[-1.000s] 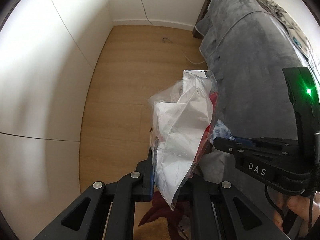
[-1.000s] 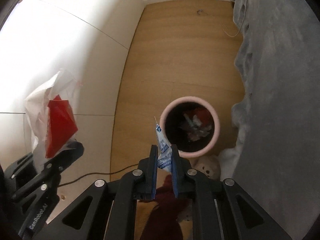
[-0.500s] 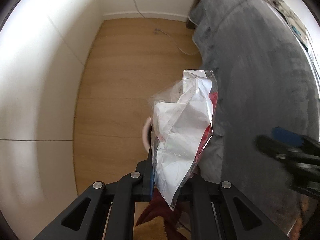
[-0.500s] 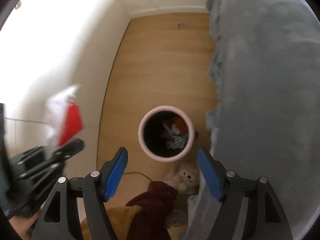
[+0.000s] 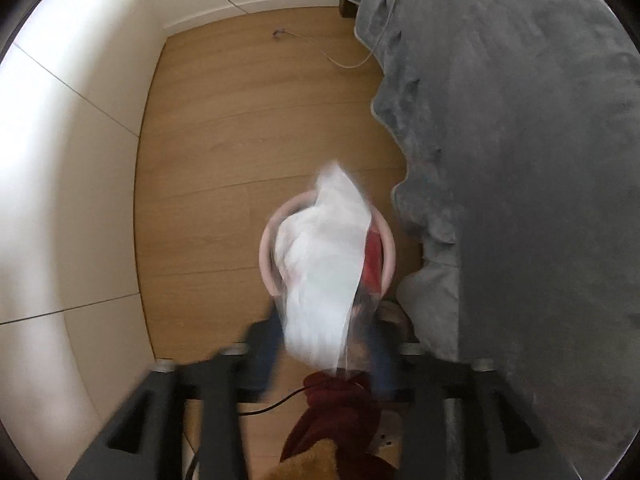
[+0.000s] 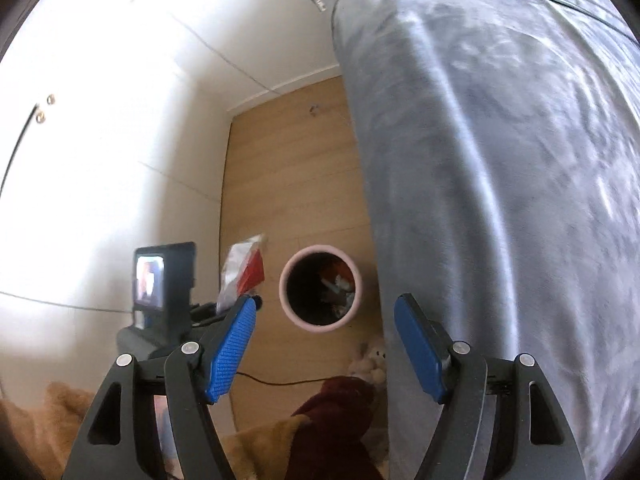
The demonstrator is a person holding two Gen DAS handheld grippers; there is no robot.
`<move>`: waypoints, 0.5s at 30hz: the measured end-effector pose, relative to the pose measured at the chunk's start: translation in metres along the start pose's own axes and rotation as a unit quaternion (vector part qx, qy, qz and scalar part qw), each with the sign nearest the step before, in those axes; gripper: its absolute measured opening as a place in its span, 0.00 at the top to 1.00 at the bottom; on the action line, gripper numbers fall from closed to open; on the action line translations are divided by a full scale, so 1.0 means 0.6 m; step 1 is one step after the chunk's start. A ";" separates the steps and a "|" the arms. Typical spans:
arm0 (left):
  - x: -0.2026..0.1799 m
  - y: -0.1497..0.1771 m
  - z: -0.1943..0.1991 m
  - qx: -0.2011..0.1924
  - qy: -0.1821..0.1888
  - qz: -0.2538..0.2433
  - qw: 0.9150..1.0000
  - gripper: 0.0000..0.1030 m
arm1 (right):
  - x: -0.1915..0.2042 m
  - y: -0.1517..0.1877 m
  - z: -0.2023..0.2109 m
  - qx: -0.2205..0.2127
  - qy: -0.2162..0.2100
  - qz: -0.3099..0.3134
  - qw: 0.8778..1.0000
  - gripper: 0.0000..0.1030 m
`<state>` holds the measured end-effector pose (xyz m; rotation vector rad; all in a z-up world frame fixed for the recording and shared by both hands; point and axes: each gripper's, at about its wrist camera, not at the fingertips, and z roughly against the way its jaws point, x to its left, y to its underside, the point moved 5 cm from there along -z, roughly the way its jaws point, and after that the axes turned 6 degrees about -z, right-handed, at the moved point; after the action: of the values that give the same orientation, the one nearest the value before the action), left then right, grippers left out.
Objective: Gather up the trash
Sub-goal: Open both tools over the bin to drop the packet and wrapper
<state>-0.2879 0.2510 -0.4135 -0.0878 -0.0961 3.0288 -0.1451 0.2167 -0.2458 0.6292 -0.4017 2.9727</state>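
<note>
A pink round bin (image 5: 388,248) stands on the wood floor beside the bed; in the right wrist view the bin (image 6: 288,300) holds several scraps. A clear plastic bag with white paper and a red piece (image 5: 324,264) hangs over the bin between the fingers of my left gripper (image 5: 322,344), which are blurred and spread apart. The bag (image 6: 242,272) also shows in the right wrist view, left of the bin. My right gripper (image 6: 324,344) is open and empty, above and in front of the bin.
A grey blanket (image 5: 520,160) covers the bed on the right. White cupboard doors (image 5: 60,200) line the left. A dark red cloth (image 5: 340,412), plush toys (image 6: 370,362) and a black cable (image 6: 276,380) lie on the floor near me. A white cord (image 5: 344,62) lies farther off.
My right gripper opened, dropped the blue-and-white wrapper into the bin and pulled back. My left gripper moved over the bin and its fingers have spread; the bag is slipping down.
</note>
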 end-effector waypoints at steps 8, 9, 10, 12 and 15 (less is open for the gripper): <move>-0.006 -0.006 0.018 -0.018 0.013 -0.003 1.000 0.19 | -0.033 0.007 0.016 -0.007 -0.012 -0.024 1.000 0.31; -0.009 -0.008 0.025 -0.024 0.013 -0.007 1.000 0.19 | -0.035 0.007 0.019 -0.010 -0.014 -0.028 0.999 0.31; -0.016 -0.010 0.034 -0.030 0.012 -0.011 0.999 0.19 | -0.036 0.008 0.022 -0.013 -0.015 -0.032 0.999 0.31; -0.029 -0.015 0.061 -0.047 0.009 -0.023 0.999 0.19 | -0.046 0.009 0.021 -0.022 -0.017 -0.039 0.999 0.31; -0.055 -0.029 0.101 -0.068 0.008 -0.043 0.997 0.19 | -0.063 0.014 0.049 -0.044 -0.019 -0.056 0.997 0.31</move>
<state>-0.2573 0.2610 -0.3501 -0.1174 -0.2971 2.9321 -0.1002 0.2001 -0.2370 0.6751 -0.4788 2.8236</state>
